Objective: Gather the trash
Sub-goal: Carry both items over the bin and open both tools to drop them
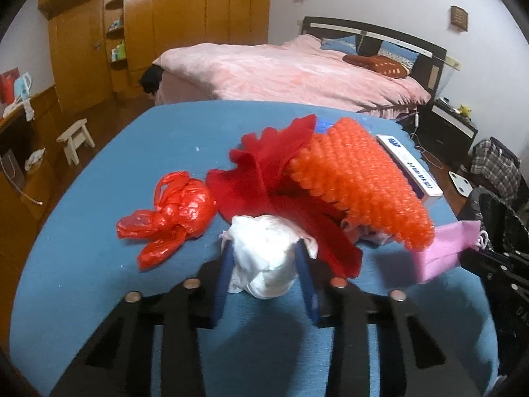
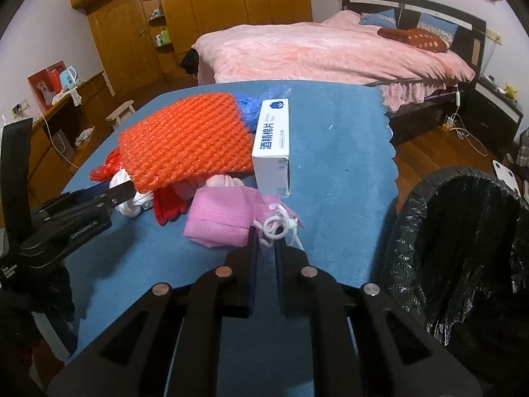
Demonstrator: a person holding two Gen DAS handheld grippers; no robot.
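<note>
Trash lies in a pile on a blue table (image 1: 132, 152). My left gripper (image 1: 264, 248) is shut on a crumpled white tissue wad (image 1: 264, 251). Beside it lie a knotted red plastic bag (image 1: 172, 211), red cloth (image 1: 264, 168), orange bubble wrap (image 1: 357, 178) and a white box (image 1: 410, 165). In the right wrist view my right gripper (image 2: 266, 236) is shut on the white ear loop (image 2: 277, 223) of a pink face mask (image 2: 224, 215). The orange wrap (image 2: 185, 142) and white box (image 2: 272, 142) lie beyond it. The left gripper (image 2: 125, 192) shows at left.
A bin lined with a black bag (image 2: 463, 241) stands right of the table. A bed with a pink cover (image 1: 297, 69) lies behind, a wooden wardrobe (image 1: 165, 16) and a white stool (image 1: 76, 139) at left. A checked bag (image 1: 499, 165) sits on the floor.
</note>
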